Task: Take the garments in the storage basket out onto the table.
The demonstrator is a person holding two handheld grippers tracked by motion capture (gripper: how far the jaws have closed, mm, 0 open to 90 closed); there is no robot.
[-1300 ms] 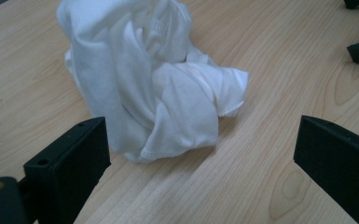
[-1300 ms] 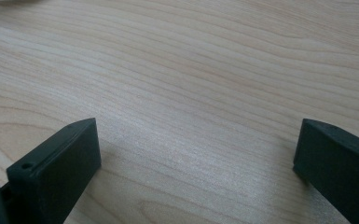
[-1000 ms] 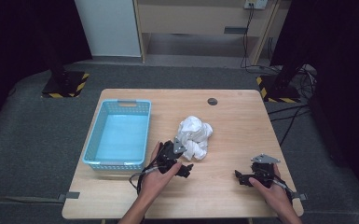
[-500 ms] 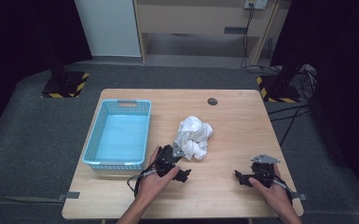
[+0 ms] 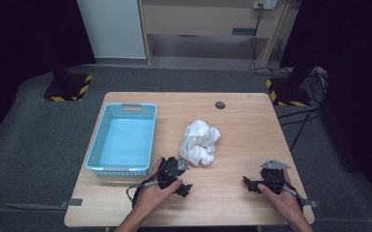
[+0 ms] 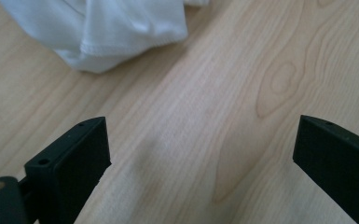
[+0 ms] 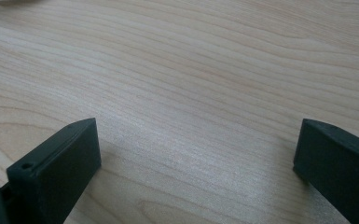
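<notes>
So the white cloth is just sitting in a crumpled heap near the middle of the wooden surface, a bit right of the blue basket, which has nothing in it. Nobody's got hold of it yet. The left gripper is just beside the near edge of the heap, jaws spread wide; from the left gripper view you can see the cloth's hemmed edge a little ahead of the jaws and only bare wood between them. The right gripper is well apart, over by the near right corner, also spread wide with nothing in it.

My read: basically nothing is done, the grab is still to come, and if the cloth is headed for the basket, that's all left too. Nothing really in the way. There's a small dark round thing near the far edge, well clear.
</notes>
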